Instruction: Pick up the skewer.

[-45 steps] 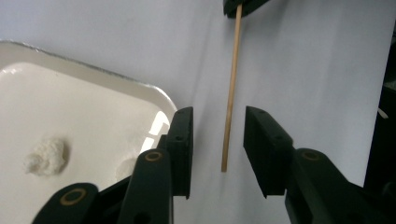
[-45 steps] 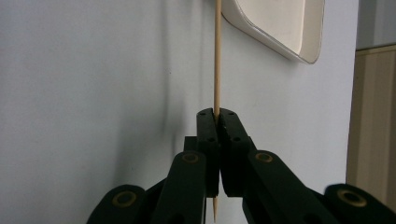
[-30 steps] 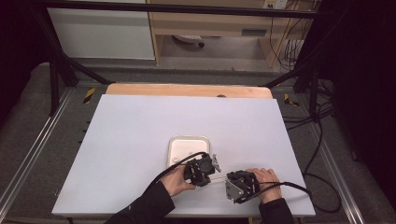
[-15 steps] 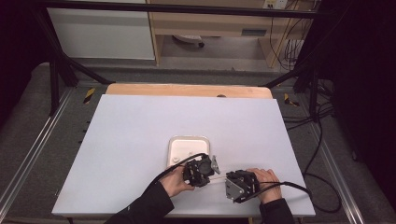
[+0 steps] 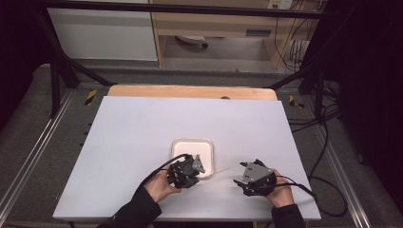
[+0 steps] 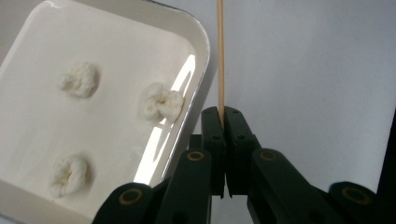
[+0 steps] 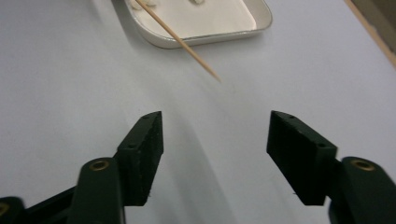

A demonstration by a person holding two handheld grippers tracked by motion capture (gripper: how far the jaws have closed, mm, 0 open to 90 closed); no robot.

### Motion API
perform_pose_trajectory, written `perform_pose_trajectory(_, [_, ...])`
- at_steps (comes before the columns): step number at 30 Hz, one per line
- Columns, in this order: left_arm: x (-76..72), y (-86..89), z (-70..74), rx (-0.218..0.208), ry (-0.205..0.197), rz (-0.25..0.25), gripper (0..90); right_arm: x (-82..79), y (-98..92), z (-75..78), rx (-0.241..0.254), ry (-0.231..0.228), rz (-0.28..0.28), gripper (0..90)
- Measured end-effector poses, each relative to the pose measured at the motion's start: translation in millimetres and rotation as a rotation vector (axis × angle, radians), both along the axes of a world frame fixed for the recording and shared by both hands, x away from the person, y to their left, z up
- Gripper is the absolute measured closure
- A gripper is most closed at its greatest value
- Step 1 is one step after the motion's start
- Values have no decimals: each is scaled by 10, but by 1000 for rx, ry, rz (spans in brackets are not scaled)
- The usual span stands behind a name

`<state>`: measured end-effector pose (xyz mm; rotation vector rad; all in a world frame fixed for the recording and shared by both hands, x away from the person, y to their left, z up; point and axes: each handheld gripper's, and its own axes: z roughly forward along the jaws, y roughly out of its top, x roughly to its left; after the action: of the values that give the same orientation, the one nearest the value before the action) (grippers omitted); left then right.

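Just opened, right gripper [image 7: 215, 154] backed off skewer [image 6: 220, 60]; left gripper [image 6: 223, 122] clamps it. Keep tip steady toward tray [image 6: 198, 56] pieces.

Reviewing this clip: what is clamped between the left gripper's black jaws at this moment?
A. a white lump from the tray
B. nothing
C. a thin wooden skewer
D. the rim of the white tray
C: in the left gripper view, the left gripper has its jaws shut on a thin wooden skewer, beside the white rectangular tray holding three white lumps.
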<state>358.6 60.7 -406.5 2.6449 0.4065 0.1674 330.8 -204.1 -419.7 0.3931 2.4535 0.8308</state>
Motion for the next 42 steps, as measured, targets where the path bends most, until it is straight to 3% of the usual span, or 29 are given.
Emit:
perform_pose_trajectory(1, [-7, 45, 6, -13, -2, 7, 878, 0, 0, 0, 0, 0, 0, 364])
perform_pose_trajectory(2, [-14, 99, 11, -29, -1, 14, 878, 20, -59, -12, 50, 43, -43, 333])
perform_pose_trajectory(5, [-24, 231, 31, -59, -4, 38, 878, 25, -123, -41, 102, 82, -90, 287])
perform_pose_trajectory(12, [-54, 539, 45, -143, -7, 116, 878, 62, -210, -74, 166, 154, -193, 152])
perform_pose_trajectory(21, [-107, 839, -1, -226, -40, 205, 877, 97, -213, -56, 251, 190, -240, 77])
perform_pose_trajectory(22, [-117, 872, -14, -234, -43, 215, 877, 112, -208, -46, 277, 225, -256, 77])
perform_pose_trajectory(24, [-135, 940, -35, -251, -46, 234, 878, 126, -203, -43, 289, 243, -264, 78])
perform_pose_trajectory(25, [-142, 973, -43, -260, -47, 243, 877, 158, -184, -33, 293, 282, -273, 71])
perform_pose_trajectory(27, [-152, 1035, -54, -284, -53, 259, 877, 173, -165, -31, 295, 295, -273, 70])
perform_pose_trajectory(28, [-155, 1066, -54, -289, -57, 266, 877, 204, -122, -23, 291, 328, -264, 67])
perform_pose_trajectory(29, [-184, 1092, -55, -296, -34, 294, 877, 204, -122, -23, 291, 328, -264, 67])
perform_pose_trajectory(30, [-165, 1120, -62, -307, -58, 281, 877, 213, -93, -20, 289, 323, -260, 62])
perform_pose_trajectory(31, [-185, 1143, -65, -311, -41, 296, 877, 217, -63, -19, 293, 315, -254, 62])
perform_pose_trajectory(33, [-185, 1182, -81, -325, -62, 301, 878, 231, -6, -10, 291, 308, -238, 59])
perform_pose_trajectory(38, [-209, 1268, -100, -351, -68, 317, 877, 286, 148, 27, 287, 286, -220, 40])
perform_pose_trajectory(42, [-226, 1324, -120, -373, -70, 326, 877, 348, 234, 61, 323, 286, -218, 39])
